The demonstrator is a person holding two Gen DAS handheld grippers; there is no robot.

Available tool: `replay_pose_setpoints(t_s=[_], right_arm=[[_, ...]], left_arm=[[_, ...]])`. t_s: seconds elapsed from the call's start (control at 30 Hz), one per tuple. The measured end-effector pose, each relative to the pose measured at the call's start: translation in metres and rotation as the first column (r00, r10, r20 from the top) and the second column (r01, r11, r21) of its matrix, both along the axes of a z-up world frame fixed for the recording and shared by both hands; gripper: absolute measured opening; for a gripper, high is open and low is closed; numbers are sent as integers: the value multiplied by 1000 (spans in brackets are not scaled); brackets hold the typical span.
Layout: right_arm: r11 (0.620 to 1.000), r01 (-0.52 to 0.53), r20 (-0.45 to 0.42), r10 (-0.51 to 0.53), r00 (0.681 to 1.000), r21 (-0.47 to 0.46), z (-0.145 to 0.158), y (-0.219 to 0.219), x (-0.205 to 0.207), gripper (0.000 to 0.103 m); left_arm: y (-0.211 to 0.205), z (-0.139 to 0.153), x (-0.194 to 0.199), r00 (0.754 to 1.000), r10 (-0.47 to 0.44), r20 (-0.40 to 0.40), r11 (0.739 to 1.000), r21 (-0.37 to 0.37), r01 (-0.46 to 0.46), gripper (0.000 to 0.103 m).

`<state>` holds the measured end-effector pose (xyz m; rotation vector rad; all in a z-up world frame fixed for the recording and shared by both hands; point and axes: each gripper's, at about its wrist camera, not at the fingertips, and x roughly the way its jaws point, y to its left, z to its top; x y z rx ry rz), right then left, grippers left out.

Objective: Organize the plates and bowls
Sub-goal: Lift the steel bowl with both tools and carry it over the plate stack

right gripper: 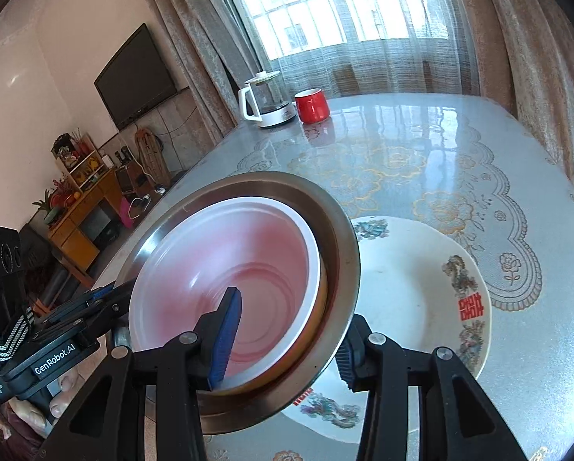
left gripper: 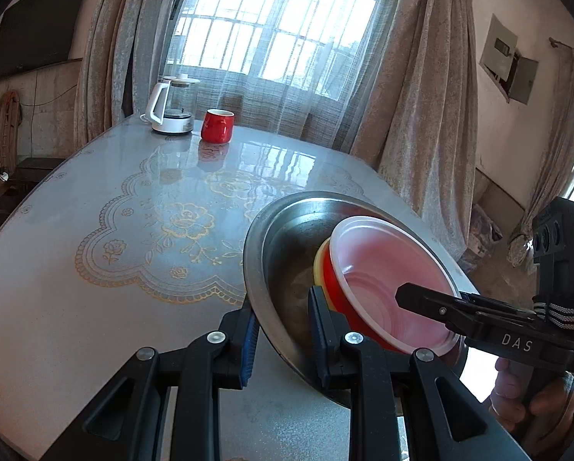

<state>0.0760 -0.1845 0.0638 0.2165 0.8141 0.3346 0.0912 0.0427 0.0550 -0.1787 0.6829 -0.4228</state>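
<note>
Gripper pair — left gripper (left gripper: 281,330) and right gripper (right gripper: 285,336) — clamped on opposite rims of tilted steel plate (right gripper: 340,230) carrying nested bowls (right gripper: 229,269) above patterned plate (right gripper: 410,288); best levelled, lowered gently onto it.

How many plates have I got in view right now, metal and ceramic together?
2: the steel plate, tilted, rim between both tongs, bowls inside; the white patterned plate flat on the table beneath it. Others may be hidden underneath.

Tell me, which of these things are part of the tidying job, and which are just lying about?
Part of the job: steel plate, red bowl with a yellowish bowl under it, patterned white plate.

Just lying about: red mug, glass kettle.
</note>
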Motion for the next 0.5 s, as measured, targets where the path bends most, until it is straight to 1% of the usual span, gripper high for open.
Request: replay_pose_setpoints(t_s=[0.13, 0.23, 0.5], right_arm=[[998, 65, -4, -65, 998, 5, -2, -27, 0, 45], [994, 112, -13, -112, 994, -2, -7, -42, 2, 45], [986, 167, -57, -168, 984, -23, -30, -62, 9, 45]], left_arm=[[-28, -2, 12, 998, -51, -22, 999, 4, 51, 24], [-46, -7, 18, 996, -74, -43, 997, 17, 74, 25], [-67, -30, 28, 988, -98, -118, 994, 27, 101, 27]])
